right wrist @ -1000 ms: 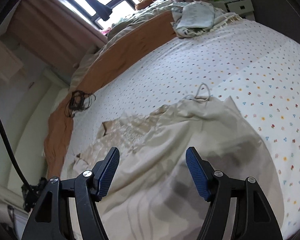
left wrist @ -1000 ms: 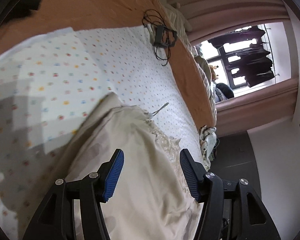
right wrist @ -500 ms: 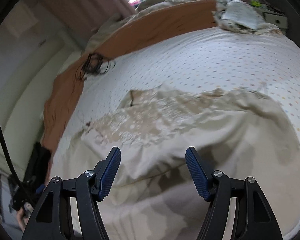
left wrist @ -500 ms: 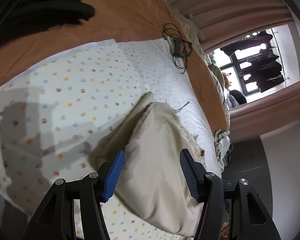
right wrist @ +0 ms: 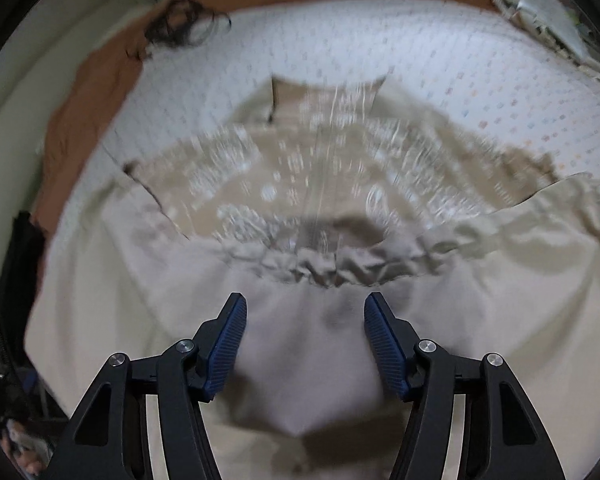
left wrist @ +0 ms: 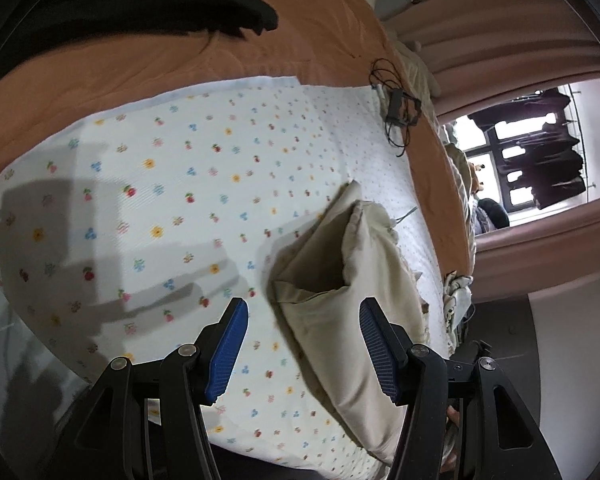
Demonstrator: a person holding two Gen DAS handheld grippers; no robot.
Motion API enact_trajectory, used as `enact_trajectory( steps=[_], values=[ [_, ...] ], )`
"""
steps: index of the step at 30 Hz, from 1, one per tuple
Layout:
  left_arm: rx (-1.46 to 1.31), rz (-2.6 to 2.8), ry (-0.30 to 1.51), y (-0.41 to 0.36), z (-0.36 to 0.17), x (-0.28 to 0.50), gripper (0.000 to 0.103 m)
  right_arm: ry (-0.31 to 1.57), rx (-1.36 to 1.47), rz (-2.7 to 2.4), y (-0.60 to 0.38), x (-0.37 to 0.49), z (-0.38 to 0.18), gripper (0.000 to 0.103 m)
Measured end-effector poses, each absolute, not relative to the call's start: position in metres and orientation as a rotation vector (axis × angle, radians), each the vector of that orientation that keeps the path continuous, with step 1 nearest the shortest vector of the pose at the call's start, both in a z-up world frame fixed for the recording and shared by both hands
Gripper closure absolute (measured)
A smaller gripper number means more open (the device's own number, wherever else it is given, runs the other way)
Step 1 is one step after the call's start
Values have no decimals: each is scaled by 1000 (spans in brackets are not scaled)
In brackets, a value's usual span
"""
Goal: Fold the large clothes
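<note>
**Closing in on the beige garment**

Dropping both grippers toward the bed compared with a second ago, and shifting the left view from the middle of the beige garment (left wrist: 356, 280) out to its folded corner, near the foot edge of the bed. Pointing the right gripper (right wrist: 304, 344) far more steeply down than before, now looking straight onto the gathered waistband, with the lace panel blurred beyond it. Narrowing the right jaws at this moment, with cloth lying below and between the pads but not yet pinched. Holding the left gripper (left wrist: 302, 346) about half open, gripping nothing, its pads straddling the lower corner of the folded cloth without pressing it. Suggesting, as a judgement, a fresh grab for the next fold, not a finished one.

Lying across the white sheet (left wrist: 148, 184) printed with small coloured flowers: a soft, matte, limp fabric, doubled over into a thick flap, puckered along the elastic band, scalloped and lacy at one end. Showing an orange blanket (left wrist: 228, 40) smooth along the far edge, with a tangle of black cable (left wrist: 398, 108) resting at its border.
</note>
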State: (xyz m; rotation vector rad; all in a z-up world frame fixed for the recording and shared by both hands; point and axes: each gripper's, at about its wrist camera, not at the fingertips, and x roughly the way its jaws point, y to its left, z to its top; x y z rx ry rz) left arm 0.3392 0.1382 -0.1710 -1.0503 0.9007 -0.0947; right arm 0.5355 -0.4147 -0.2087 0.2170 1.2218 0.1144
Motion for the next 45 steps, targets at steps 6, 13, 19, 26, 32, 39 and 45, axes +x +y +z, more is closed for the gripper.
enact_trajectory(
  steps=[6,13,19,26,32,39,45],
  values=[
    [-1061,-97,917,137,-176,341,44,1255,151,100,-409,549,-228,86],
    [-1045,-159,930,118,-167,358,44,1106,142,78,-415,564,-171,101],
    [-980,-122,1020,87,-173,379,44,1055,141,64,-414,581,-153,101],
    [-963,-84,1089,63,-191,394,44,1091,185,56,-418,589,-181,101],
    [-941,-9,1080,61,-200,397,47,1114,200,52,-419,595,-206,101],
    [-988,15,1072,69,-216,380,69,1120,220,49,-421,600,-226,101],
    [-1052,9,1047,76,-222,361,78,1146,288,99,-429,589,-209,88]
  ],
)
